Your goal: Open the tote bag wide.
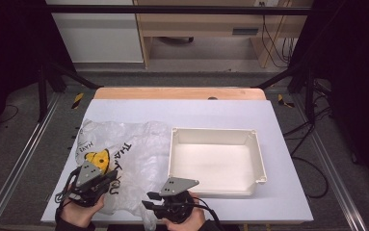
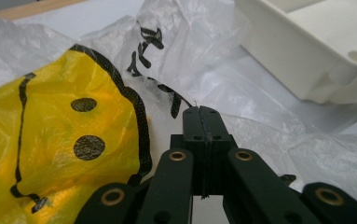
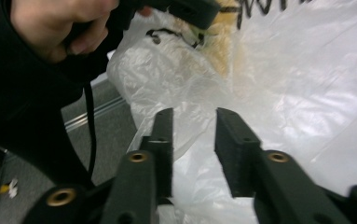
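A crumpled translucent white plastic bag with a yellow smiley print (image 1: 119,154) lies on the white desk (image 1: 288,192) toward its front-left corner. The left gripper (image 2: 201,112) has its jaws pressed together above the bag. The right gripper (image 3: 192,140), at the front edge, holds its jaws apart around the bag's film. The empty white plastic tray (image 1: 259,159) sits right of the bag.

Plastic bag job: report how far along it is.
Done: nothing visible; the plastic bag lies crumpled beside the white bin, which holds nothing. In hand: the left gripper is shut at the bag's near edge; the right gripper is open over another part. Left: any lifting or moving of the bag.
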